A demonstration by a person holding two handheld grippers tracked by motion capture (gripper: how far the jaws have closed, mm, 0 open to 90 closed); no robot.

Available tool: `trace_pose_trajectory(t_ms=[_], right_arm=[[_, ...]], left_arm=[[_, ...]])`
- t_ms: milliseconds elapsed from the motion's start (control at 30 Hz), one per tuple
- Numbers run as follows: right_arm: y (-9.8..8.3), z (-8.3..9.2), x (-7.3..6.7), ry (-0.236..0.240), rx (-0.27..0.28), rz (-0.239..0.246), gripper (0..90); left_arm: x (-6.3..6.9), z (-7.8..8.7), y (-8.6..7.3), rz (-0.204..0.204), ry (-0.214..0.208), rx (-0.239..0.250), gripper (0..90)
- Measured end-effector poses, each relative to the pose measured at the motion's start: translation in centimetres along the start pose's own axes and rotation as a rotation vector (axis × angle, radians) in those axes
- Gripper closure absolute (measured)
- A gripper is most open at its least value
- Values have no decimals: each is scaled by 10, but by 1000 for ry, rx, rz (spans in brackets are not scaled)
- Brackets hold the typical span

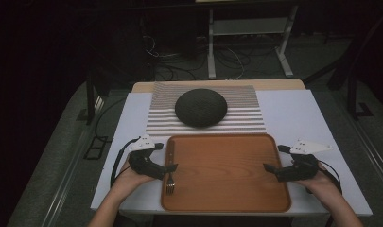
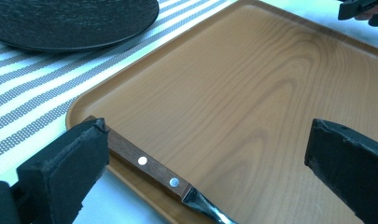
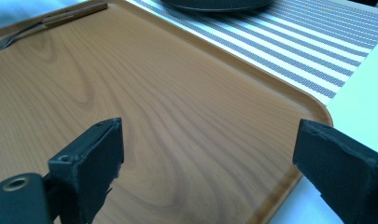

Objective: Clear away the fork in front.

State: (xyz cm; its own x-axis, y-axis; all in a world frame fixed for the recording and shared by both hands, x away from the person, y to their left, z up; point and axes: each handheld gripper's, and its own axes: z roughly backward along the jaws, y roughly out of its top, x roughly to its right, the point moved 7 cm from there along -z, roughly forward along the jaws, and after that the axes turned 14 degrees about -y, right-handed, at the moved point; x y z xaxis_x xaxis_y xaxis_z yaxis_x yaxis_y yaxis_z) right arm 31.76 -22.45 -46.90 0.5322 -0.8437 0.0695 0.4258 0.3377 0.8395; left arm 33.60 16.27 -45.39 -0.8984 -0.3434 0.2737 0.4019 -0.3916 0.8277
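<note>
A fork (image 1: 170, 182) with a wooden handle (image 2: 144, 163) lies along the left rim of a brown wooden tray (image 1: 227, 137), tines toward the near edge. My left gripper (image 1: 166, 156) stands open over that rim. In the left gripper view the handle lies between the wide-apart jaws, close to the left one, and neither pad presses on it. My right gripper (image 1: 274, 158) is open at the tray's right edge with nothing between its jaws (image 3: 212, 137). The fork (image 3: 60, 19) shows far off in the right gripper view.
A black round plate (image 1: 201, 108) sits on a striped placemat (image 1: 246, 120) just beyond the tray. A white sheet (image 1: 293, 113) covers the table on both sides. The floor and a metal stand (image 1: 248, 38) lie past the far edge.
</note>
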Motion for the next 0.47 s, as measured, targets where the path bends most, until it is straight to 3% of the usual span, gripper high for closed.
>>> trace_pose_trajectory(t_ms=[467], right_arm=[[0,2,1,-2,4,0,88]], left_arm=[[2,-5,-2,-23,-13,-24,0]])
